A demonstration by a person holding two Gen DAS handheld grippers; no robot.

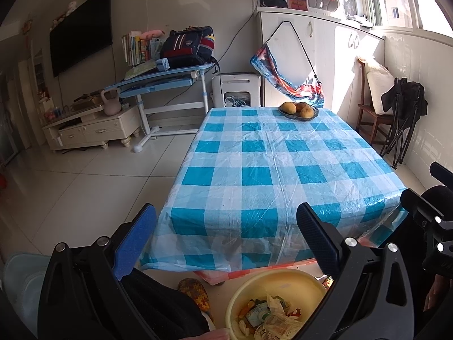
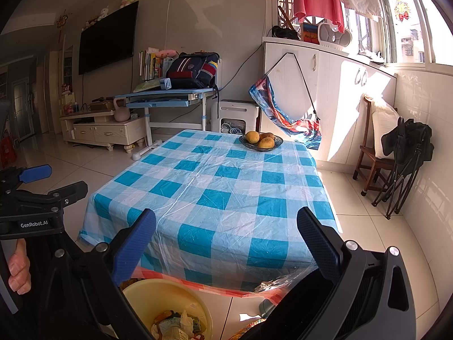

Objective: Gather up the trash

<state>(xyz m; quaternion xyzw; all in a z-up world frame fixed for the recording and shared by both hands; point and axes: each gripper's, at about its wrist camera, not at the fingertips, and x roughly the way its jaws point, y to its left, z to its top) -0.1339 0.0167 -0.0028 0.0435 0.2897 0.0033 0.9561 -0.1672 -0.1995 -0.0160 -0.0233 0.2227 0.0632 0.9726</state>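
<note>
A yellow basin [image 1: 249, 286] [image 2: 147, 291] sits on the floor below the near table edge, holding crumpled wrappers and paper trash [image 1: 271, 314] [image 2: 178, 325]. My left gripper [image 1: 226, 238] hangs open above the basin, nothing between its fingers. My right gripper [image 2: 226, 240] is also open and empty, over the table's near edge. The left gripper [image 2: 36, 187] also shows at the left of the right wrist view, held by a hand [image 2: 18, 266]. The right gripper's body [image 1: 430, 215] shows at the right edge of the left wrist view.
The table wears a blue-and-white checked plastic cloth [image 1: 269, 164] [image 2: 220, 192]. A dish of yellow fruit [image 1: 298, 110] [image 2: 262, 140] stands at its far end. A wooden chair [image 1: 371, 119] with a black bag is at the right wall. A blue desk [image 1: 161, 82] and TV cabinet [image 1: 93, 130] stand far left.
</note>
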